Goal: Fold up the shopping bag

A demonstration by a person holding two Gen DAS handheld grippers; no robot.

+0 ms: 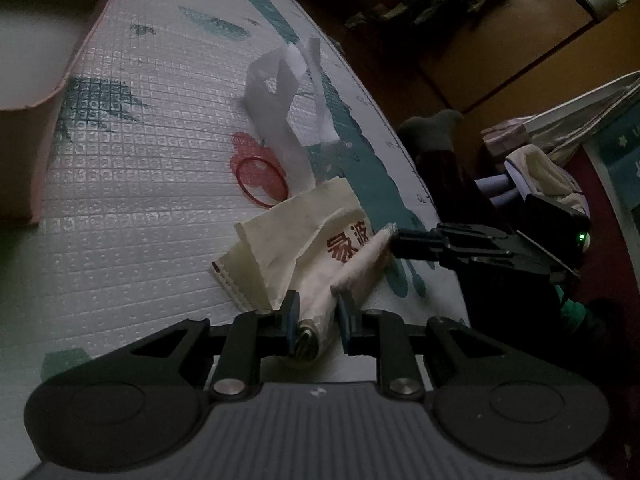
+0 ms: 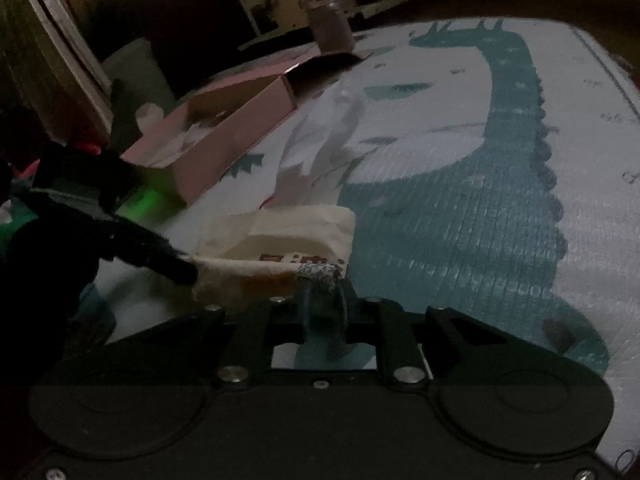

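My left gripper [image 1: 318, 320] sat nearly closed around one end of the rolled shopping bag [image 1: 320, 248], its blue pads pressing the cream fabric between them. The roll ran away from my fingers and to the right across the play mat [image 1: 140, 160], red characters showing on its upper face. At the far end of the roll my right gripper [image 1: 394, 242] met the cloth tip, its jaws drawn close together there.

From the right wrist the picture was dim and blurred. My right gripper [image 2: 322, 280] showed narrow jaws with a grey, speckled bit of the bag's end between them; I could not tell how firmly they pinched it. Beyond lay the bag [image 2: 280, 236], and the left gripper [image 2: 176, 268] reached in from the left to touch it.

Only the left view showed a red ring [image 1: 260, 182] lying flat just past the bag, and the white handles [image 1: 288, 100] standing up beyond it. Only the right view showed an open pink box [image 2: 224, 124] on the mat, with a dark jar [image 2: 330, 20] behind it. The mat bore teal animal prints; brown floor lay past its edge.
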